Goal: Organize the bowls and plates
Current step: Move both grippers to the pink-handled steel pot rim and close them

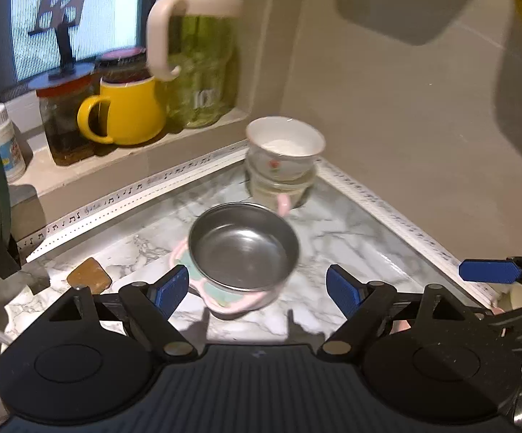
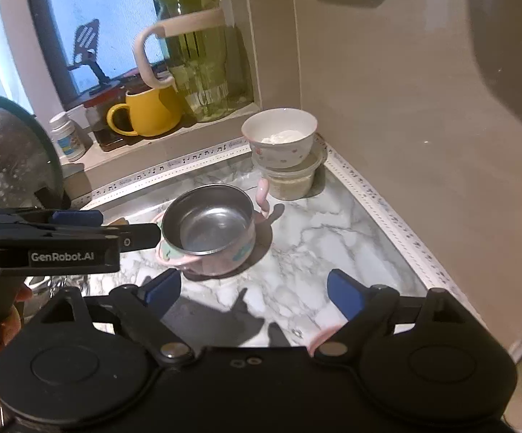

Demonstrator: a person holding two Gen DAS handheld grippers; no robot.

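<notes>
A steel bowl (image 1: 242, 249) with a pink outer shell and pink handles stands on the marble counter (image 1: 351, 238). My left gripper (image 1: 257, 288) is open, its blue pads either side of the bowl's near rim and not pressing on it. In the right wrist view the same steel bowl (image 2: 208, 227) lies ahead and left of my open right gripper (image 2: 253, 290), which has only bare counter between its fingers. The left gripper (image 2: 80, 232) comes in from the left, one finger close to the bowl's rim. Behind, a white flowered bowl (image 2: 279, 137) rests on a lidded plastic tub (image 2: 289, 180).
The window sill holds a yellow mug (image 2: 149, 112), a green glass jug (image 2: 196, 54), jars and a small white bottle (image 2: 68, 139). A metal colander (image 2: 8, 155) stands at the left. A tiled wall (image 2: 423, 108) closes the right side. A brown scrap (image 1: 89, 276) lies on the counter.
</notes>
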